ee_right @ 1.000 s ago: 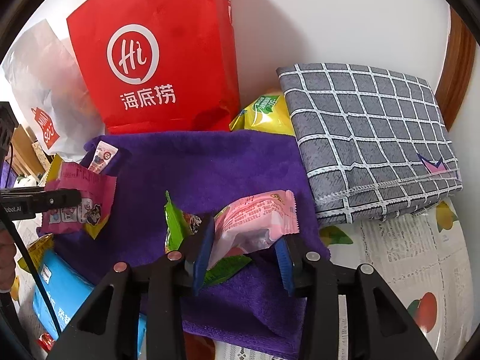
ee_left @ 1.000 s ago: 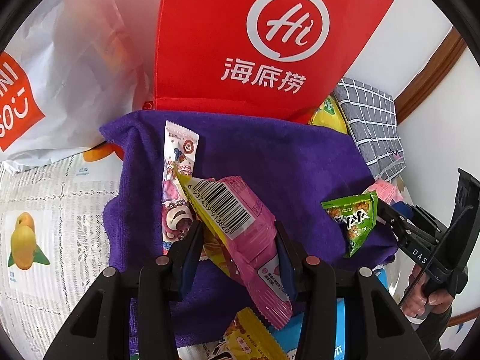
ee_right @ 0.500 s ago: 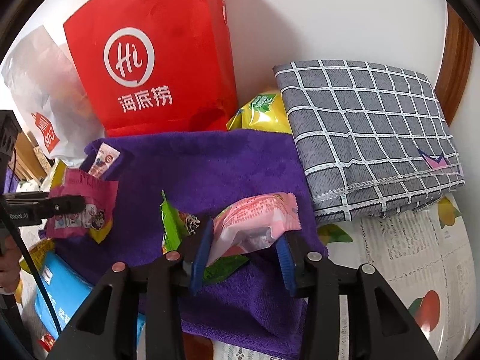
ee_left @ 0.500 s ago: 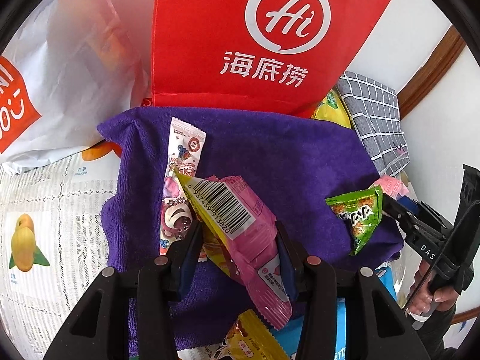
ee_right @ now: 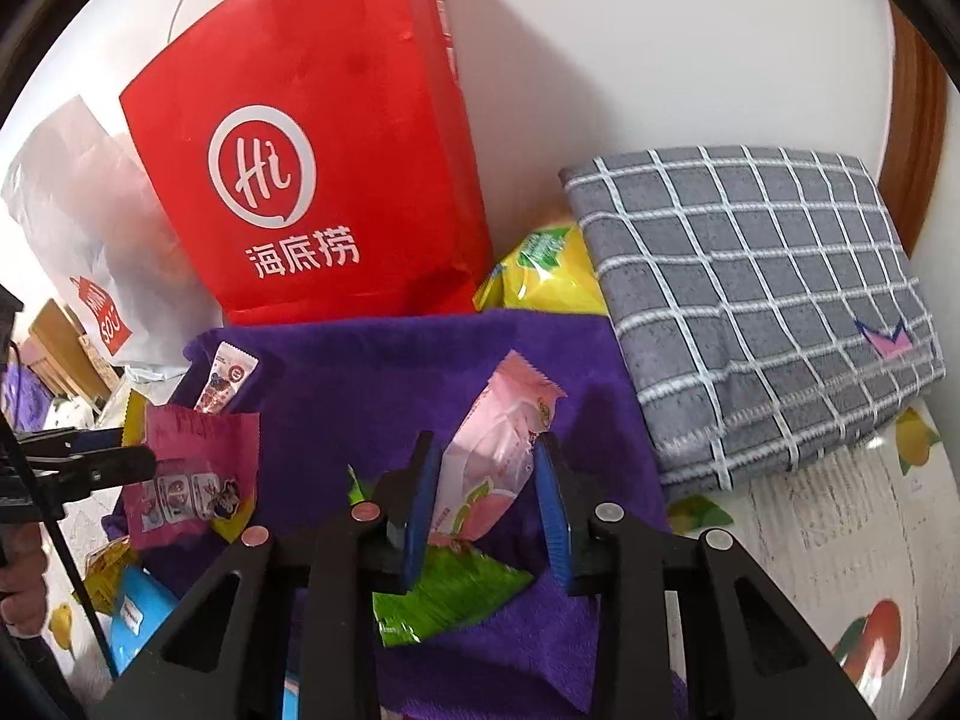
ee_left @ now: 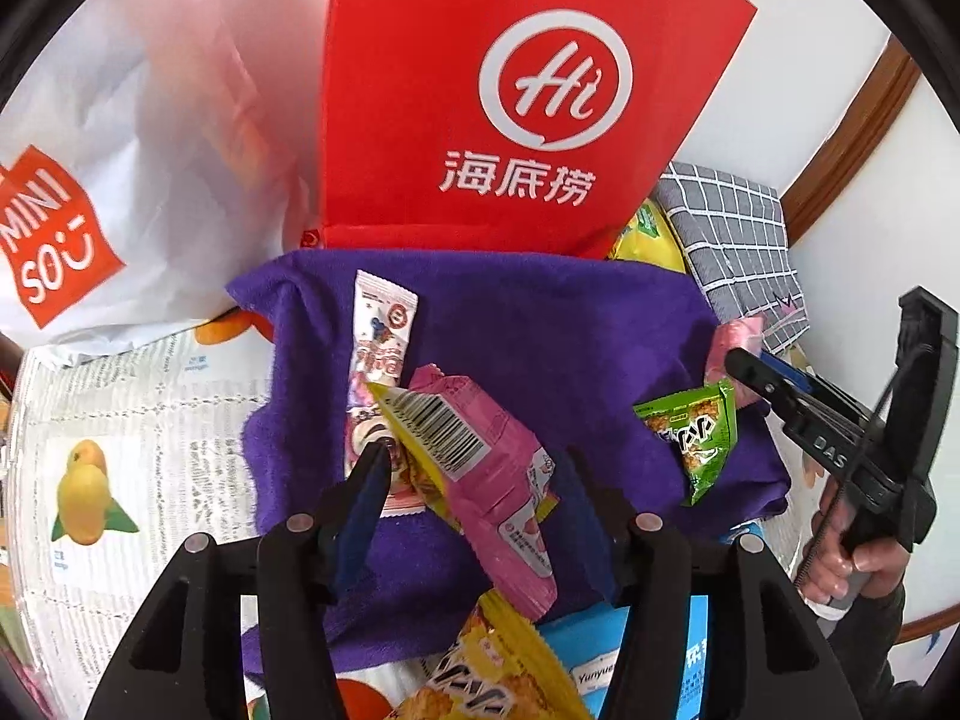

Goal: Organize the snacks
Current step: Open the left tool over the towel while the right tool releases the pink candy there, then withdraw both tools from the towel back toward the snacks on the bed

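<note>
A dark pink snack packet with a barcode lies on the purple towel, across a long white-and-pink packet. My left gripper straddles it. Its jaws are opening, and the right finger stands clear of the wrapper. My right gripper is closing, its blue pads pressed on a light pink packet that stands upright between them. A green packet sits just under those fingers; I cannot tell whether it is pinched too. The left wrist view shows the right gripper at the towel's right edge, with the green packet below it.
A red paper bag and a white shopping bag stand behind the towel. A folded grey checked cloth and a yellow packet lie at the back right. A yellow snack and a blue packet lie at the towel's near edge.
The left jaws have spread and the dark pink packet has settled onto the towel. The right jaws have narrowed, and the light pink packet has turned from lying across to standing upright.
</note>
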{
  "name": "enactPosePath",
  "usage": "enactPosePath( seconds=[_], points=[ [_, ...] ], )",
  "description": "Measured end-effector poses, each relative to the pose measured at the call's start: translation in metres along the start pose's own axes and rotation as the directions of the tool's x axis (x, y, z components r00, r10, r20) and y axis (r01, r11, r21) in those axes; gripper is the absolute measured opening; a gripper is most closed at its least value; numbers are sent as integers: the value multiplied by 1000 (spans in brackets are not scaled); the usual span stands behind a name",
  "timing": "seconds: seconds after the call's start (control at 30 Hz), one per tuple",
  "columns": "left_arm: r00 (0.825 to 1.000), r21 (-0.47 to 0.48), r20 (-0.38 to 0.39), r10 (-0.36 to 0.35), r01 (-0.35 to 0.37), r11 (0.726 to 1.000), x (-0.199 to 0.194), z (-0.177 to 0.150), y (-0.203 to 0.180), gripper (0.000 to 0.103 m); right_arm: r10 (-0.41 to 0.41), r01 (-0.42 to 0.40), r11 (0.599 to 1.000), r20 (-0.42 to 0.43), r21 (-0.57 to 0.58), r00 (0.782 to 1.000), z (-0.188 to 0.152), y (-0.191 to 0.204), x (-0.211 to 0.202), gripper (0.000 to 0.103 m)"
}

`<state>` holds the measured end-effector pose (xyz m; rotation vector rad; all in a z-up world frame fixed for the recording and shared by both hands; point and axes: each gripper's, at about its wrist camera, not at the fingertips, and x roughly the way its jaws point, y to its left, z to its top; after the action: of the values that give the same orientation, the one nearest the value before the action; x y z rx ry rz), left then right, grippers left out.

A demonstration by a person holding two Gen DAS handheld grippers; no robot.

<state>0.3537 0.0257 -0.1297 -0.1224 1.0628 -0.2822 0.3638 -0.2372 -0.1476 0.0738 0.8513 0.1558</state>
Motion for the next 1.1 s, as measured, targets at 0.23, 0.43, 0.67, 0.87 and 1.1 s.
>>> enactPosePath(
  seconds=[0.23,0.43,0.67,0.87,1.1],
  points=[
    [1000,-20,15,14,-13,1000,-17,-3,11,55,3,-7,998,-53,-70,999,-6,20,14,33],
    [999,-32,38,18,-17,999,-37,-10,15,55,1,-4,998,-44,-66,999,-6,25,0,34],
    [998,-43,66,13,-10,999,-67,-27,14,55,-15,14,999,-28,-49,999,-13,28,-42,46],
    [995,-46,95,7,-3,999,-98,-48,7,56,-28,28,999,-2,-41,1000,-27,34,-89,50],
    [992,-51,127,3,3,999,-133,-77,0,60,-53,54,998,22,-25,998,-48,38,-138,59]
  ],
)
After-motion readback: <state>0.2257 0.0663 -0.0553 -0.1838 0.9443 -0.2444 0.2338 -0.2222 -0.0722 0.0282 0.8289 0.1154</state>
